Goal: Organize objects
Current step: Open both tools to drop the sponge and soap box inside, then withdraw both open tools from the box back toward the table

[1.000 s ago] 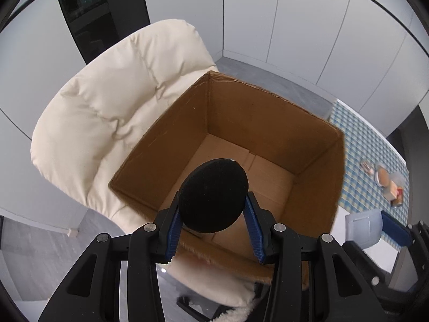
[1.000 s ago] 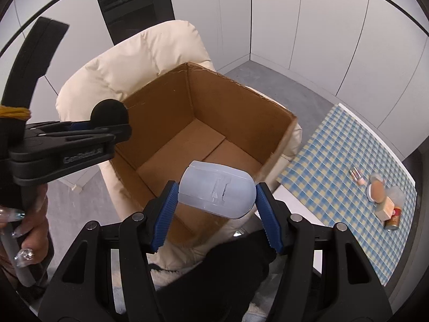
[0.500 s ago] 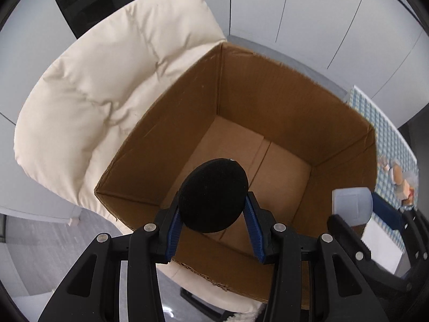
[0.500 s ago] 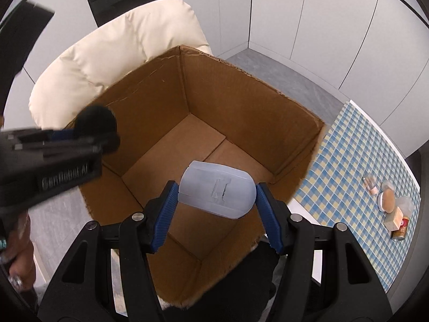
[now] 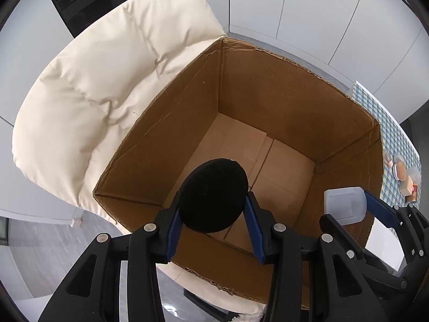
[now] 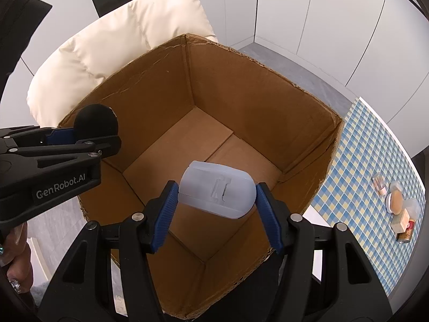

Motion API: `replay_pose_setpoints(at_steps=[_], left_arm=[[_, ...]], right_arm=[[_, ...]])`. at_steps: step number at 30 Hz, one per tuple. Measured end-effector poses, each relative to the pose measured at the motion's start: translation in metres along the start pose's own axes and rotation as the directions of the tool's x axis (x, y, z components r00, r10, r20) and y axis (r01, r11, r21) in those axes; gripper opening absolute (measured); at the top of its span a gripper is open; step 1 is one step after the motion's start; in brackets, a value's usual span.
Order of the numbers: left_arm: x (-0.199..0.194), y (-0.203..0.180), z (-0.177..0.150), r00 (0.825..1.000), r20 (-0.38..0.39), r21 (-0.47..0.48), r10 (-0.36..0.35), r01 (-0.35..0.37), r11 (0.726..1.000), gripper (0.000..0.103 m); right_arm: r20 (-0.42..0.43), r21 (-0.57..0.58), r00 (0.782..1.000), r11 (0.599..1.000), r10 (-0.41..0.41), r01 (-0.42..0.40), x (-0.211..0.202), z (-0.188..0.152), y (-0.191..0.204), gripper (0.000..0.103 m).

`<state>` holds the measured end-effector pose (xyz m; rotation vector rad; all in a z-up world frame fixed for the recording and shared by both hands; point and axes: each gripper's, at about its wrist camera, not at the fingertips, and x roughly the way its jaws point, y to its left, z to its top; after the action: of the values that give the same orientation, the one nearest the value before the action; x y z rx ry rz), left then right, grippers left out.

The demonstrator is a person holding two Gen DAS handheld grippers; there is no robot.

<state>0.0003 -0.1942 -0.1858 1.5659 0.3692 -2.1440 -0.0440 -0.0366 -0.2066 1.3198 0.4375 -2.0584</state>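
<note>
An open brown cardboard box (image 5: 268, 102) (image 6: 241, 88) rests on a cream padded chair (image 5: 102, 86); its floor shows only flaps. My left gripper (image 5: 213, 201) is shut on a round black puff (image 5: 213, 194), held above the box's near left side. In the right wrist view that left gripper (image 6: 80, 136) and the black puff (image 6: 95, 119) hang over the box's left rim. My right gripper (image 6: 215, 196) is shut on a translucent white plastic case (image 6: 217, 190) above the box's opening. The same case (image 5: 344, 204) appears by the box's right wall in the left wrist view.
A blue-and-yellow checked tablecloth (image 6: 362, 161) lies to the right of the box, with several small cosmetic items (image 6: 399, 212) on it. White cabinet panels (image 6: 308, 8) stand behind. A hand (image 6: 14, 257) holds the left gripper at the lower left.
Both grippers came down and forward toward the box, which now looms larger in both views. Most of that shift came in the first half; each grip stayed the same.
</note>
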Motion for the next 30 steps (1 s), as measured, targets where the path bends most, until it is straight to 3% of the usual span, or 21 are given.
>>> replay_pose_setpoints(at_steps=[9,12,13,14,16,30], left_arm=[[0.000,0.001,-0.001,1.000,0.006,0.006,-0.001,0.001,1.000,0.045],[-0.002,0.003,0.002,1.000,0.013,0.000,-0.014,0.014,1.000,0.058],[-0.004,0.004,0.002,1.000,0.020,0.001,-0.010,0.010,1.000,0.069],[-0.005,0.003,0.002,1.000,0.025,0.003,-0.006,0.006,1.000,0.073],[-0.008,0.003,0.002,0.999,0.044,0.005,0.006,-0.007,1.000,0.077],[-0.010,0.002,0.001,0.999,0.053,0.016,-0.003,0.002,1.000,0.077]], right_arm=[[0.004,0.000,1.000,1.000,-0.001,0.001,0.001,-0.001,0.001,0.062],[0.007,0.008,1.000,1.000,0.012,-0.012,-0.001,0.000,0.001,0.062],[0.013,0.010,1.000,1.000,0.025,-0.025,-0.002,0.000,0.001,0.068],[0.014,0.016,0.999,0.999,0.033,-0.034,-0.002,0.001,0.000,0.086],[0.029,0.044,0.999,0.998,0.038,-0.039,-0.006,0.002,-0.003,0.103],[0.049,0.090,0.998,0.994,0.050,-0.054,-0.013,0.004,-0.013,0.103]])
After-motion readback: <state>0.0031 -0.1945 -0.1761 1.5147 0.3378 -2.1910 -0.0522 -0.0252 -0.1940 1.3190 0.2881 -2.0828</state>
